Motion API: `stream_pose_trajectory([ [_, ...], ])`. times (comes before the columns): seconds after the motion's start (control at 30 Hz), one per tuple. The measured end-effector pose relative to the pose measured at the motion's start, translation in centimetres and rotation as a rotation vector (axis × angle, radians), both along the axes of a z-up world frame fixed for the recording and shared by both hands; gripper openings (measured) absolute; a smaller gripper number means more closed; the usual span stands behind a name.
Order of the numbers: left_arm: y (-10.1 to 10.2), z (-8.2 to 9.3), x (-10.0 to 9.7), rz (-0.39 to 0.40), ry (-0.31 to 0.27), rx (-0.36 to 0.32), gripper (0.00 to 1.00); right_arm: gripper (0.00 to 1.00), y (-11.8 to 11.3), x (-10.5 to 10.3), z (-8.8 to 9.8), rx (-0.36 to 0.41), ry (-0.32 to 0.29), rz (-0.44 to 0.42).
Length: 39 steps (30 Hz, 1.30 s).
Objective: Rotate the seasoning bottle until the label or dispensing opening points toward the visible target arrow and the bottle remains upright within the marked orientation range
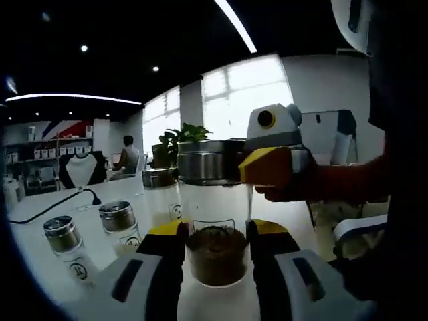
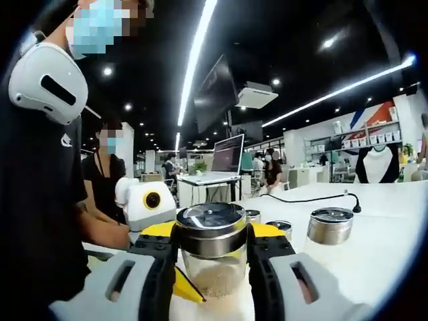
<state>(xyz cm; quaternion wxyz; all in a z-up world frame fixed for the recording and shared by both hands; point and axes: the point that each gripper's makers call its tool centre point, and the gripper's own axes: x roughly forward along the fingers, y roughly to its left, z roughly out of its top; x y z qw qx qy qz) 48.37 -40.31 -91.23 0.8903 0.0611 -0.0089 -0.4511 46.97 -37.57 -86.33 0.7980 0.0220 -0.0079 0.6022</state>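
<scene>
In the left gripper view, two spare shakers (image 1: 90, 239) stand at 8 o'clock; the left gripper (image 1: 216, 251) pinches the upright seasoning bottle (image 1: 214, 214) at centre, and the right gripper (image 1: 267, 164) clamps its steel lid (image 1: 208, 160) from 2 o'clock.

Dim, backlit fisheye views with window (image 1: 247, 93) glare, ceiling strip lights (image 2: 197, 50), soft curved edges.
</scene>
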Motion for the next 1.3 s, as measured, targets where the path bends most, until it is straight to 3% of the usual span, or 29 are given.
stream_pose_trajectory([
  [0.17, 1.4, -0.1, 1.3, 0.128, 0.005, -0.009, 0.40, 0.36, 0.2, 1.5, -0.1, 0.011, -0.002, -0.183],
  [0.23, 2.0, -0.4, 1.7, 0.197, -0.016, 0.021, 0.40, 0.36, 0.7, 1.8, -0.5, -0.008, -0.001, -0.258],
  [0.43, 2.6, -0.5, 1.9, 0.302, -0.055, 0.089, 0.40, 0.37, 1.2, 2.7, -0.7, 0.018, 0.058, -0.361],
  [0.63, 2.7, -0.3, 2.0, 0.365, -0.016, 0.012, 0.41, 0.38, 1.8, 3.1, -0.3, 0.011, 0.045, -0.414],
  [0.7, 2.5, -0.5, 1.9, 0.323, 0.003, -0.012, 0.41, 0.37, 1.5, 3.2, -0.5, -0.012, 0.036, -0.419],
  [0.83, 2.1, -0.4, 1.4, 0.229, -0.004, -0.023, 0.40, 0.37, 1.1, 2.8, -0.6, -0.037, 0.025, -0.331],
  [0.97, 1.5, -0.2, 0.7, 0.114, -0.016, -0.024, 0.41, 0.37, 0.6, 2.3, -0.3, -0.020, 0.063, -0.244],
  [1.03, 1.0, -0.6, 0.2, 0.011, 0.066, -0.065, 0.40, 0.37, 0.1, 2.2, -0.6, -0.042, 0.068, -0.208],
  [1.13, 0.7, -1.2, -0.1, -0.043, 0.118, -0.062, 0.40, 0.37, 0.2, 1.1, -1.1, -0.072, 0.076, -0.121],
  [1.3, 0.1, -1.0, -0.5, -0.084, 0.107, -0.065, 0.41, 0.37, 0.4, 0.4, -0.8, -0.075, 0.047, -0.075],
])
